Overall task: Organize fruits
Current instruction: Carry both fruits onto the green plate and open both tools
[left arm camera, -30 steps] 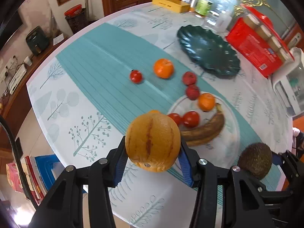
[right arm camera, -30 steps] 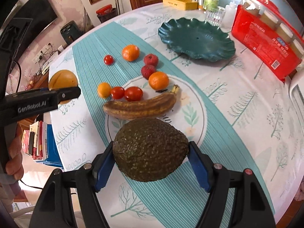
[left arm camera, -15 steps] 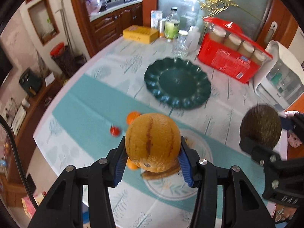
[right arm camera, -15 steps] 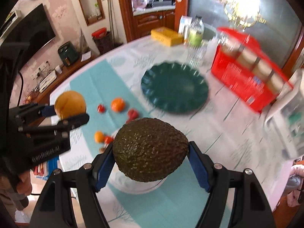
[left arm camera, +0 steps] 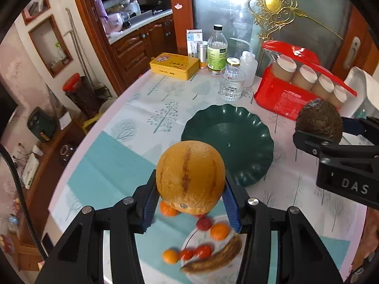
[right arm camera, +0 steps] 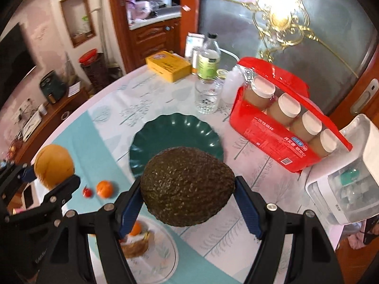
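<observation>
From the left wrist, the left tongs (left arm camera: 190,197) clamp a round orange melon (left arm camera: 190,177) in the air, short of the empty green plate (left arm camera: 246,139). From the right wrist, the right tongs (right arm camera: 189,207) grip an avocado (right arm camera: 188,185) wide, aloft before the same plate. This looks like the carry; next, lower each fruit onto the plate, though blur hides the clearance.
</observation>
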The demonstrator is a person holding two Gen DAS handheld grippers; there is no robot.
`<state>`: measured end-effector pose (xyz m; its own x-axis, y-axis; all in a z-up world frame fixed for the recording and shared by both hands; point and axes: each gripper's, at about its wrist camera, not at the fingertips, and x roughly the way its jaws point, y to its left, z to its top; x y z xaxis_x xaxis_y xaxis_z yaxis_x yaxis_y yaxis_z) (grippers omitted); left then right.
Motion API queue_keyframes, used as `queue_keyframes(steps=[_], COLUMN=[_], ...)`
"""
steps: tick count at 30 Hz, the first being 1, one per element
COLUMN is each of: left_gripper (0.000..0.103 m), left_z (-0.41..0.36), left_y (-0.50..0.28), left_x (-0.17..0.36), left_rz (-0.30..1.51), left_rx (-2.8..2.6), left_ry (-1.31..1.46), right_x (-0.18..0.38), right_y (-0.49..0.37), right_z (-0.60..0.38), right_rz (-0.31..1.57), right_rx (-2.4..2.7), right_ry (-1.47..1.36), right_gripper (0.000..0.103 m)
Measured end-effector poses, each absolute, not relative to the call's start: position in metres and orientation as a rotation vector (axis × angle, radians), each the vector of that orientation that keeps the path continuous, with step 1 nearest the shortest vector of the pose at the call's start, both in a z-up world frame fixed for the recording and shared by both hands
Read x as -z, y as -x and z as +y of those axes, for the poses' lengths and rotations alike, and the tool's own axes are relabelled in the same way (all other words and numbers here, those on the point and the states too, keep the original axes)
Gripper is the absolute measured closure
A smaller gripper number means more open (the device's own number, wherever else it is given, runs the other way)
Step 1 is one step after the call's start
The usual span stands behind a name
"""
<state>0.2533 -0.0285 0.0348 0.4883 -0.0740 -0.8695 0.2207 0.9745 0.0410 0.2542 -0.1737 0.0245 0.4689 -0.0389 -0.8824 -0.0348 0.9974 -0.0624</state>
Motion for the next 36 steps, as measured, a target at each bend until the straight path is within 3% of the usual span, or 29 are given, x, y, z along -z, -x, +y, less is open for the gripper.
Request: queue_keyframes(steps=[19, 28, 31, 33, 36], left_gripper=[0.055, 0.054, 0.047, 0.033, 0.024], left_z=[-0.068, -0.082, -0.080, -0.076, -0.068], left_y=[-0.347, -0.362, -0.364, -0.365, -0.367], left_x=[0.125, 0.159, 0.157, 0.152, 0.144], left_rz=[1.250, 1.247, 1.218, 1.195, 1.177], left_rx=[0.228, 0.240, 0.220, 0.201, 0.195], left_ry=[-0.175, -0.220, -0.239, -0.244, -0.219], right_x=[0.140, 0.167, 0.171, 0.170, 0.162], right_y=[-0.322, -0.334, -0.335, -0.334, -0.331], right_z=[-0.198, -0.204, -0.207, -0.209, -0.211], right_rz=[1.309, 1.313, 1.310, 1.297, 1.260], right_rx=[-0.002, -0.021, -0.039, -0.040, -0.044], right_ry=[0.005, 0.045, 0.009, -0.003, -0.023], right_gripper=[0.028, 0.028, 0.026, 0.026, 0.027])
